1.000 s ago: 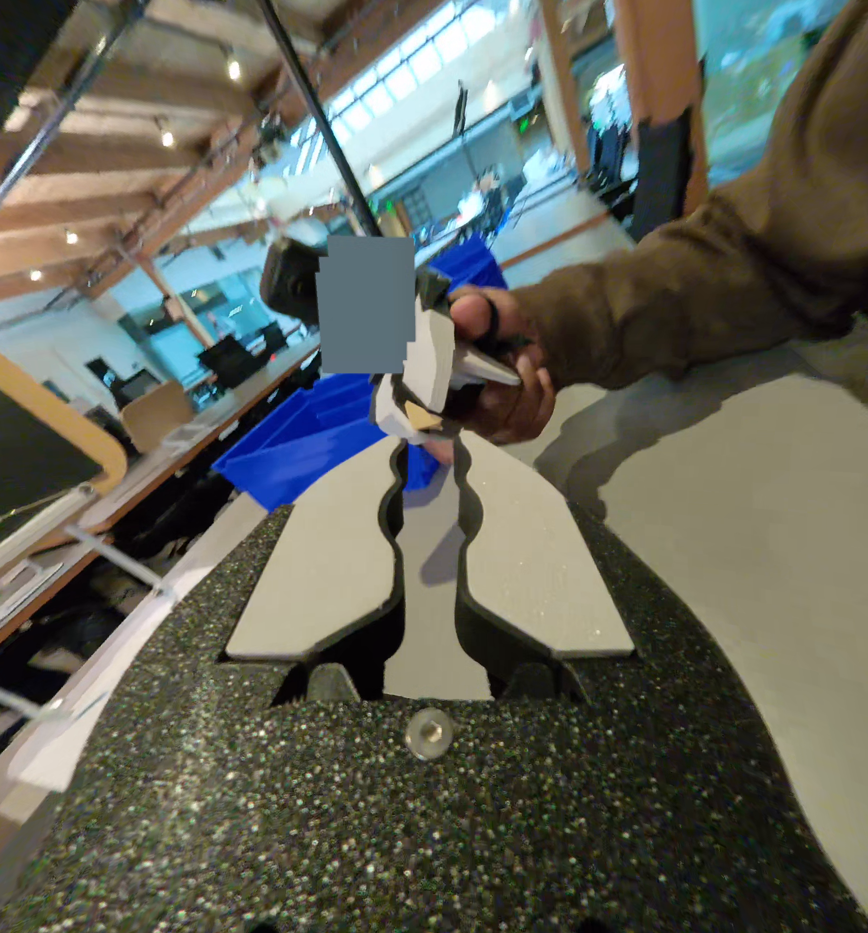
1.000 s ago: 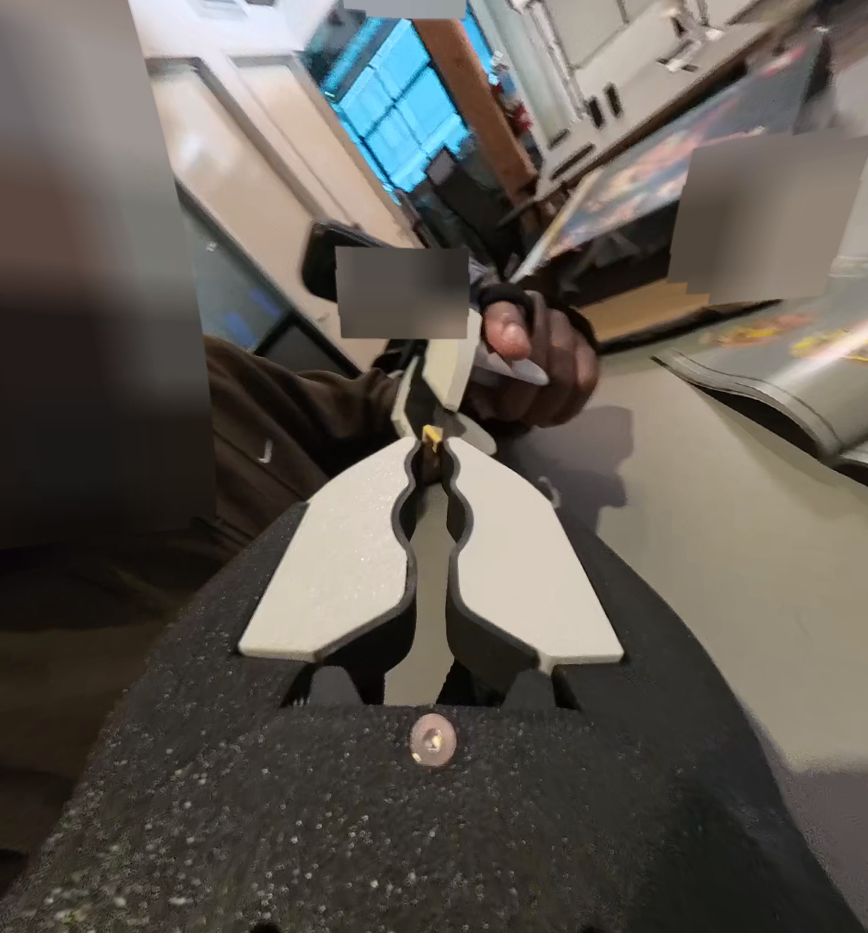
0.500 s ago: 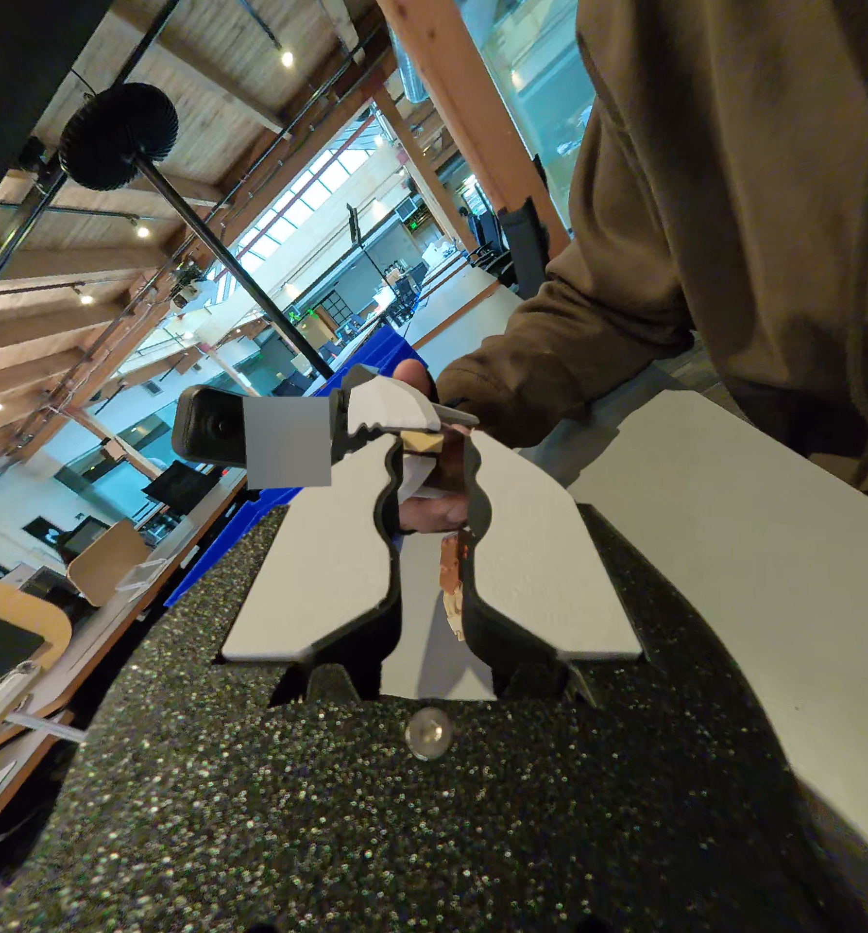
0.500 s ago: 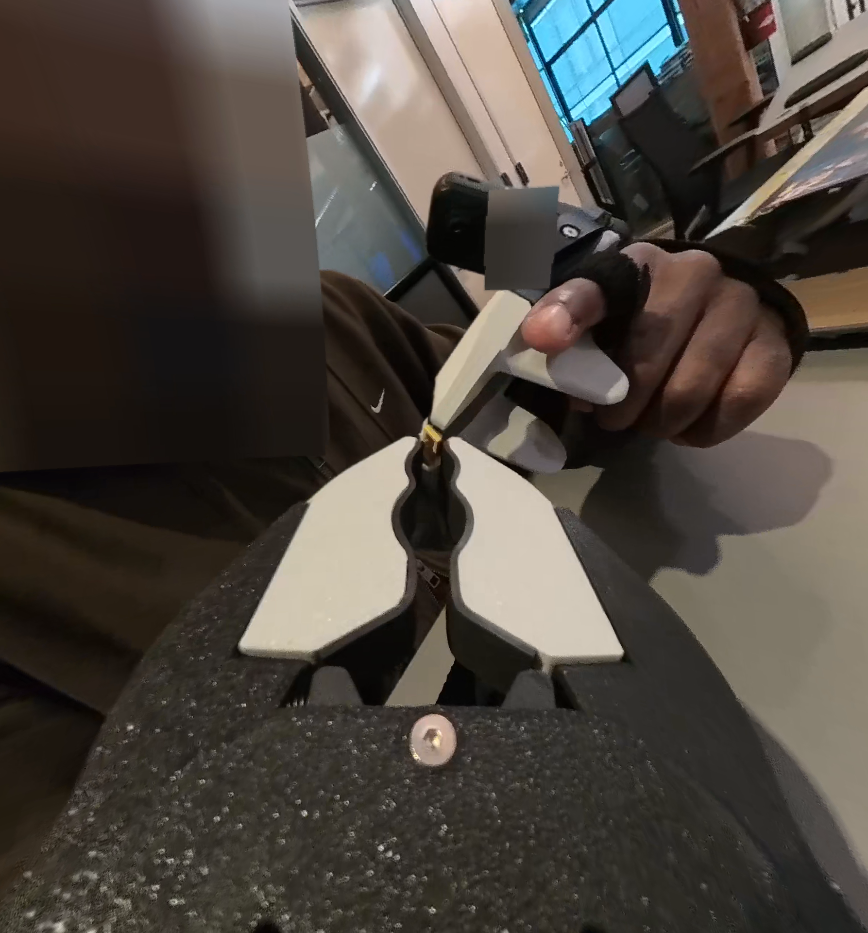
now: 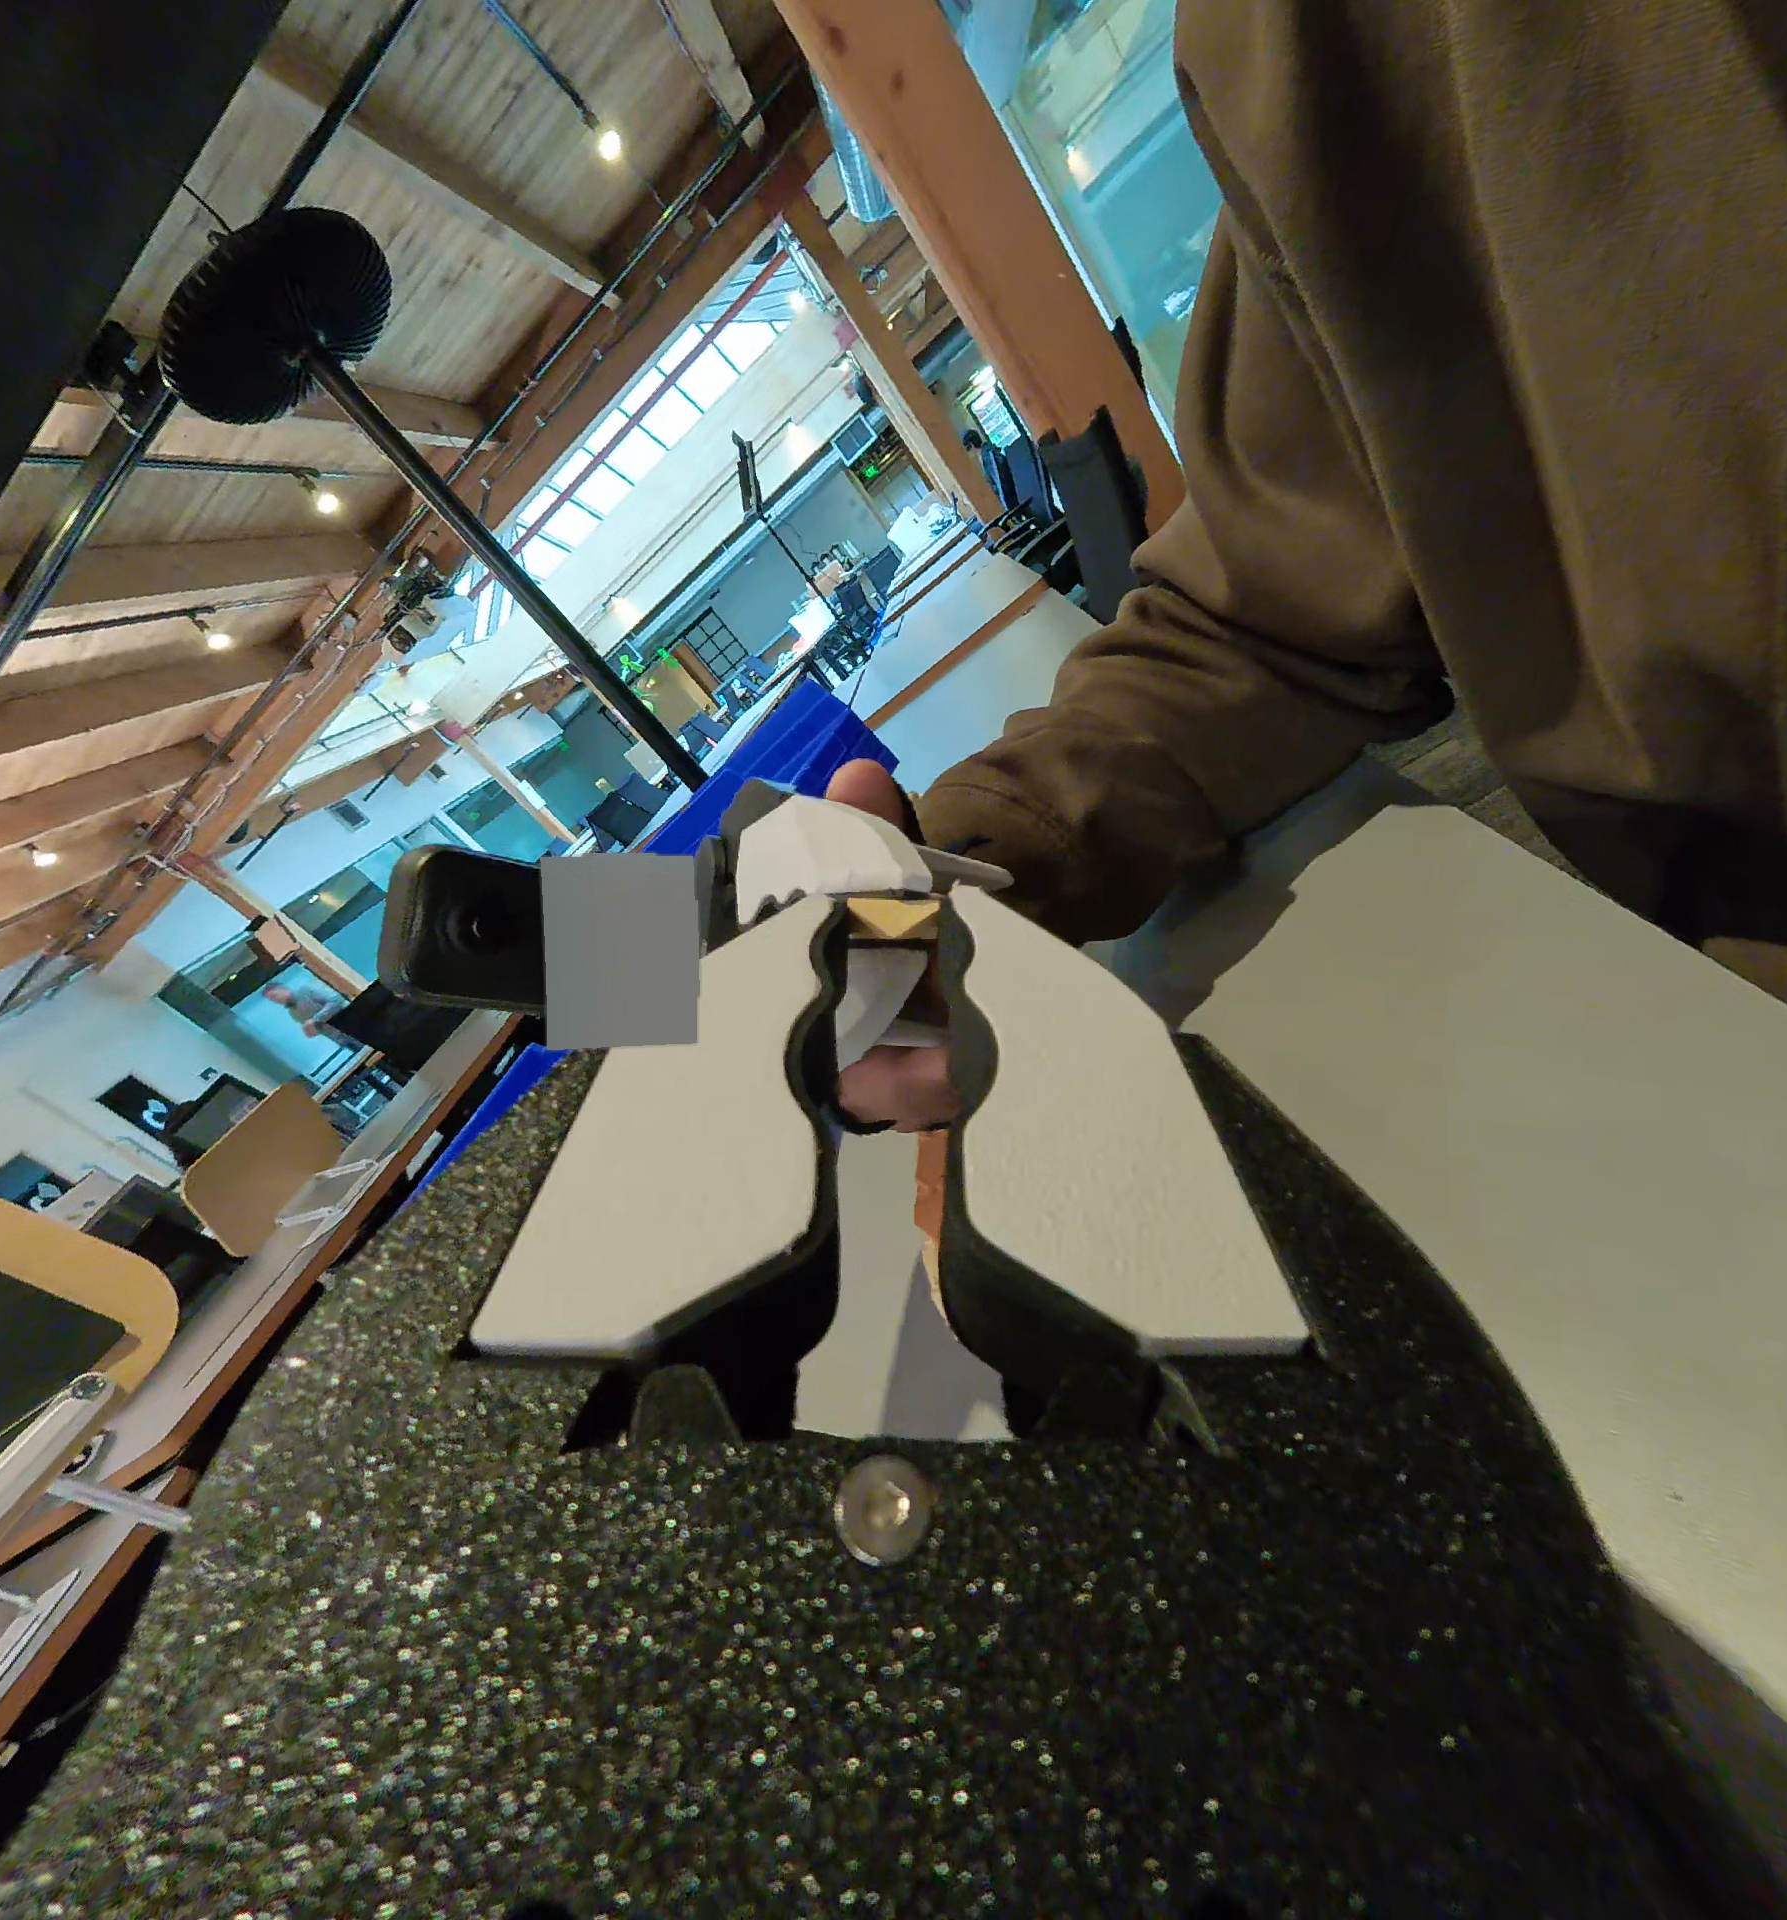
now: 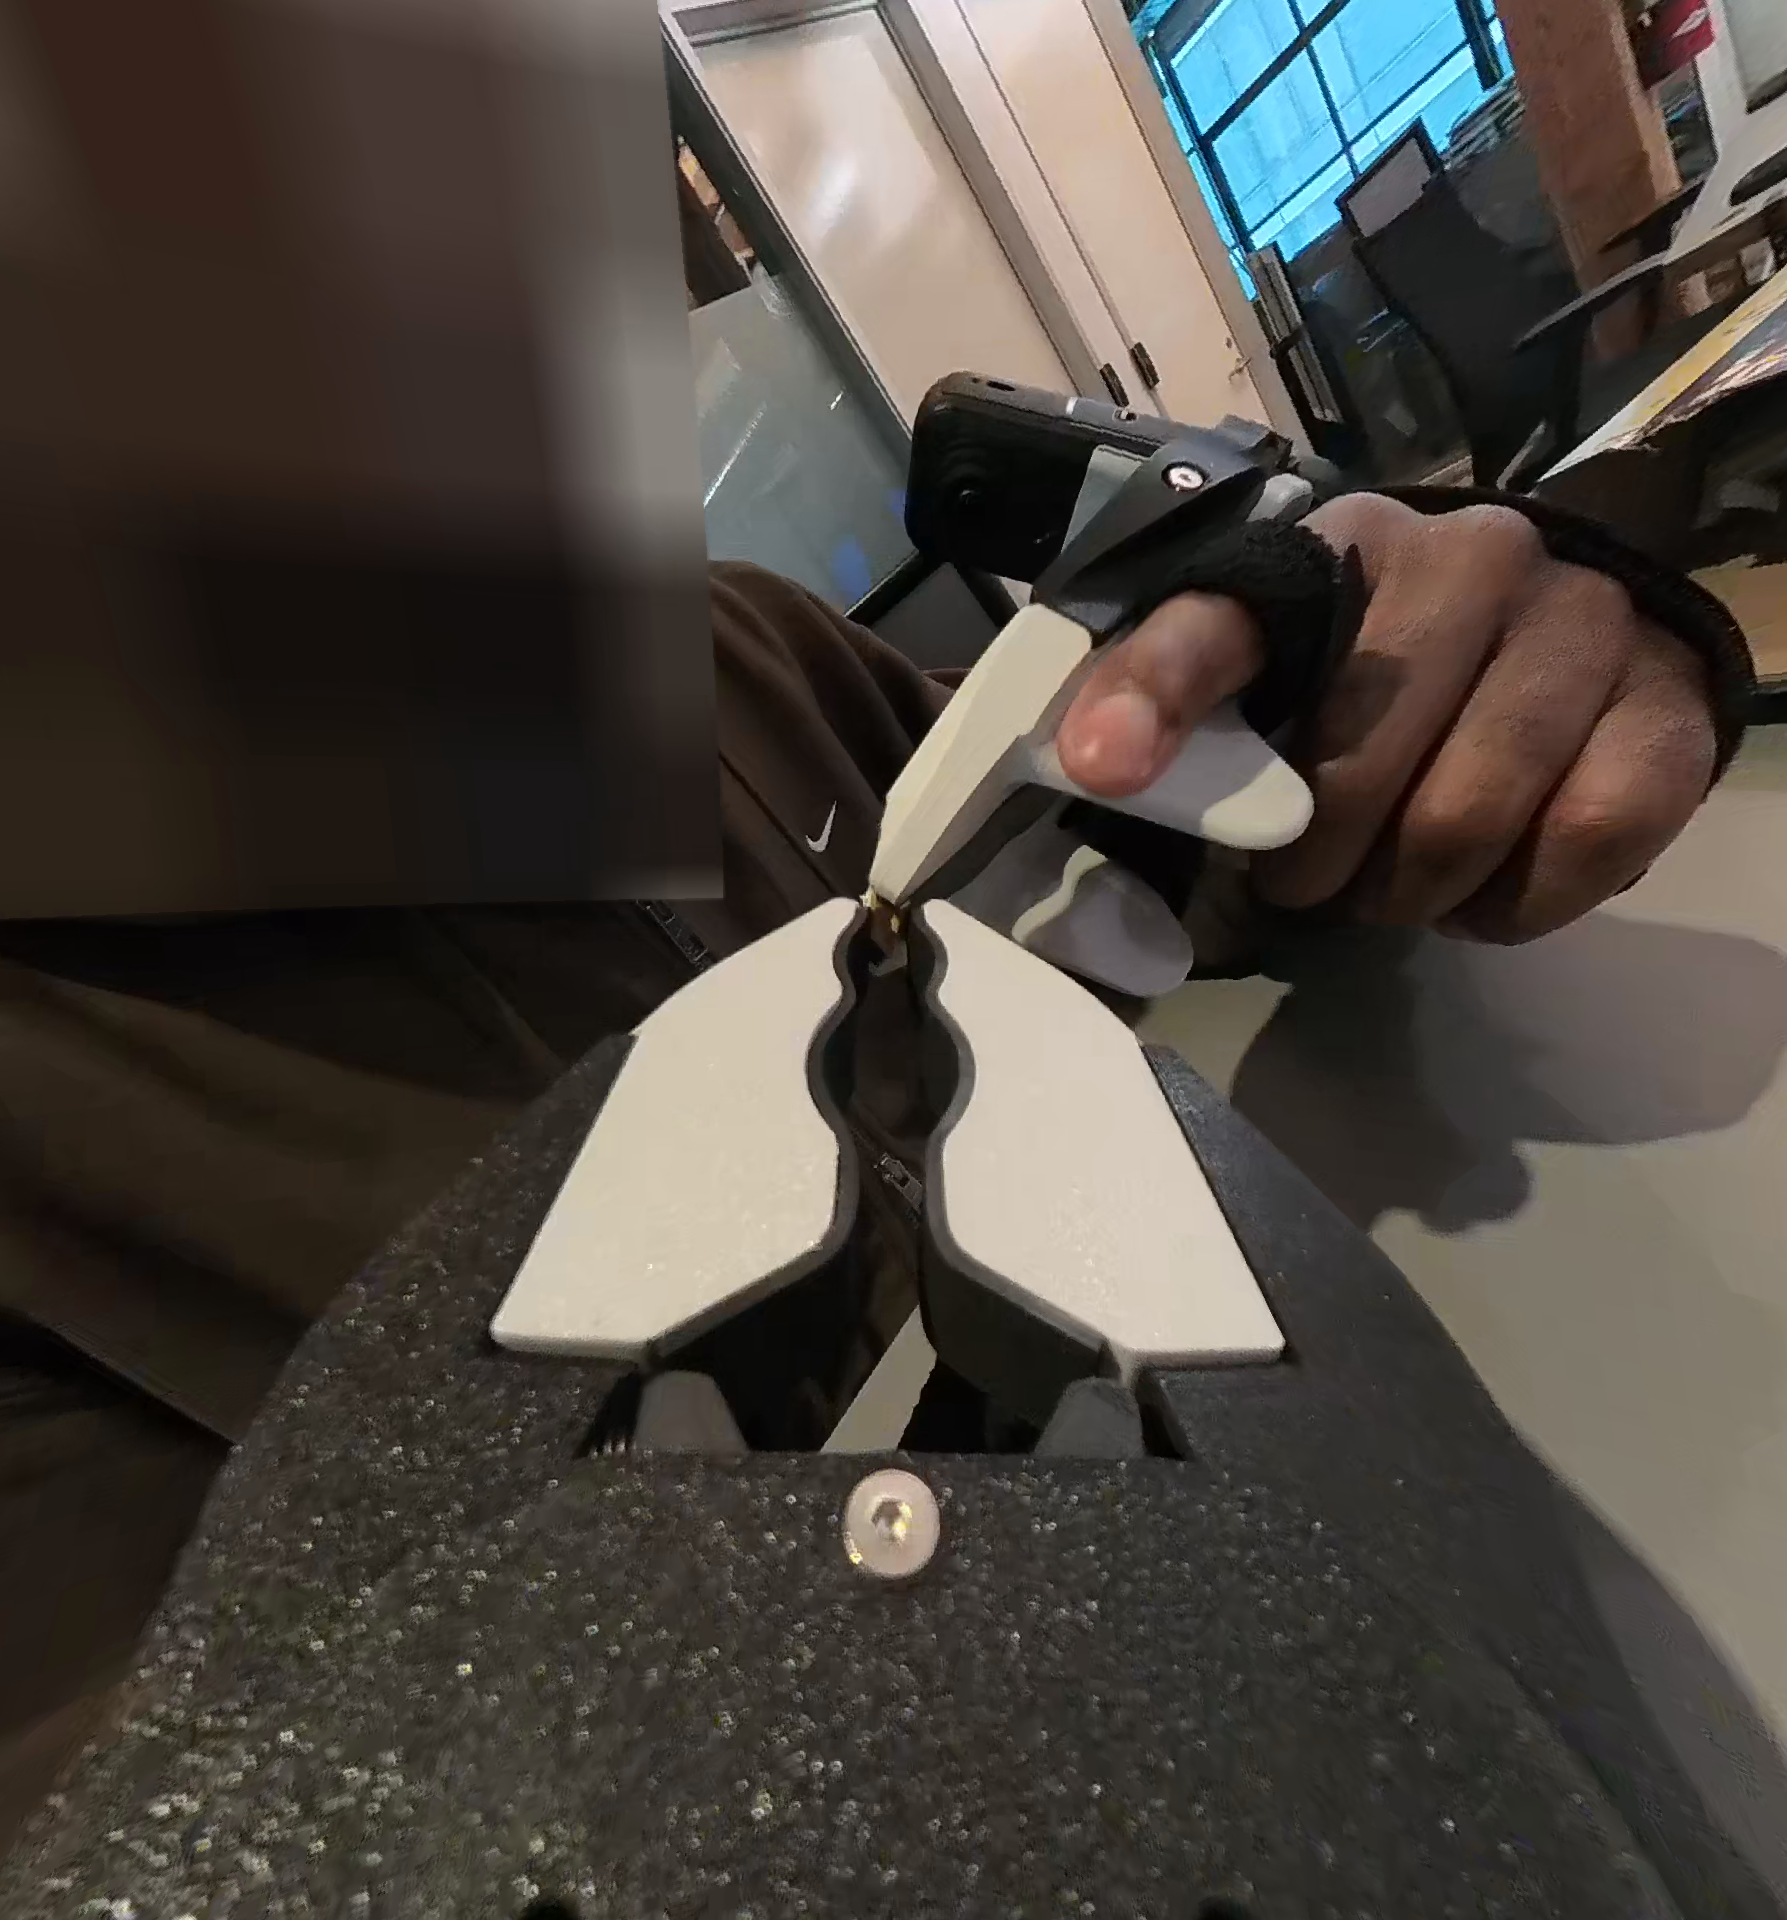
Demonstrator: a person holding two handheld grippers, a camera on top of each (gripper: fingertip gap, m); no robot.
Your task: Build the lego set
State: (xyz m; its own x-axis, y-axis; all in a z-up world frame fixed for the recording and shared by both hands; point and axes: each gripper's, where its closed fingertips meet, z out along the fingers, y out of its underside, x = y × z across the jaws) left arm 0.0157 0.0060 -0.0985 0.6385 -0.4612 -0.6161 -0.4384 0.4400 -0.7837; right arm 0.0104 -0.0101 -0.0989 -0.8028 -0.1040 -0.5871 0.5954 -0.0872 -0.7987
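Observation:
A small tan lego piece (image 5: 889,921) sits pinched between the tips of my left gripper (image 5: 891,927), whose jaws stand narrow around it. My right gripper (image 6: 887,916) is shut on the same piece (image 6: 883,918), of which only a sliver shows. The two grippers meet tip to tip in the air above the grey table (image 5: 1491,1143). In the left wrist view the right gripper's fingers (image 5: 837,860) come in from behind the piece. In the right wrist view the left gripper's fingers (image 6: 972,748) slant down from the upper right, held by a hand (image 6: 1471,727).
The person's brown sleeve (image 5: 1128,790) and torso (image 6: 349,1039) are close behind the grippers. Blue bins (image 5: 806,727) stand past the table's far side. A box with a colourful print (image 6: 1762,343) lies at the back right. The table (image 6: 1595,1195) lies below. My two grippers' fingertips are within a few centimetres of each other.
Both grippers have tilted upward and come closer, tip to tip. My left gripper's jaws have narrowed from open onto the tan piece that the right gripper holds.

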